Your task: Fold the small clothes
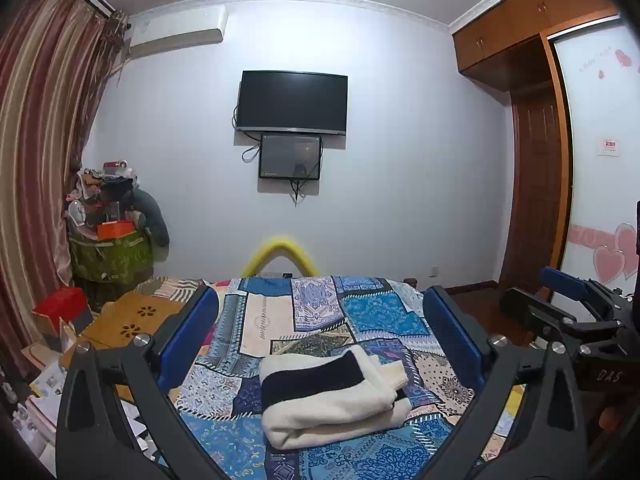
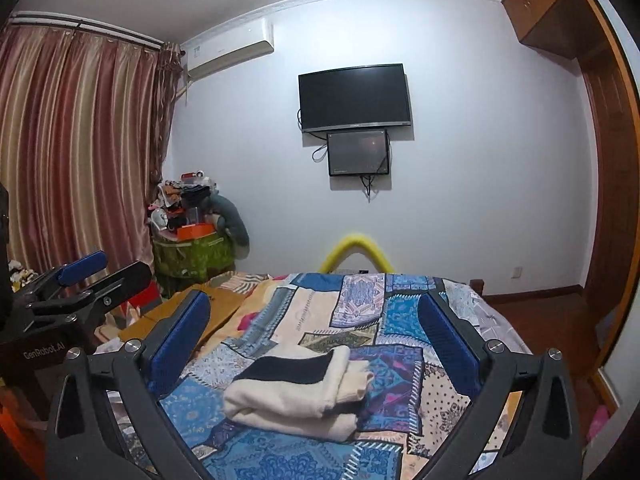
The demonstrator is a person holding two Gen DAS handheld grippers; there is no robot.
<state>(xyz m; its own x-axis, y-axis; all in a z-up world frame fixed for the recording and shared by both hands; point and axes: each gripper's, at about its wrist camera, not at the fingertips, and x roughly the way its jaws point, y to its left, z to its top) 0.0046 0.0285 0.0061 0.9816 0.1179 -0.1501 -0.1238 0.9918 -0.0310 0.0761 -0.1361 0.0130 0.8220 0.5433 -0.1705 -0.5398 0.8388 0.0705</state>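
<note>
Fleece garment [image 1: 332, 396], cream with black band, folded on patchwork quilt [image 1: 360, 316]; both grippers wide, empty.

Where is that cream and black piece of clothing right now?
The folded garment lies on the patchwork bedspread, low in both views between each gripper's open fingers and touching neither, with the wall television straight beyond.

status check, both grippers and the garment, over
Left gripper and right gripper: jaws wide open, empty. Cream knit garment with black band lies folded on patchwork bedspread. Nothing in the way.
</note>
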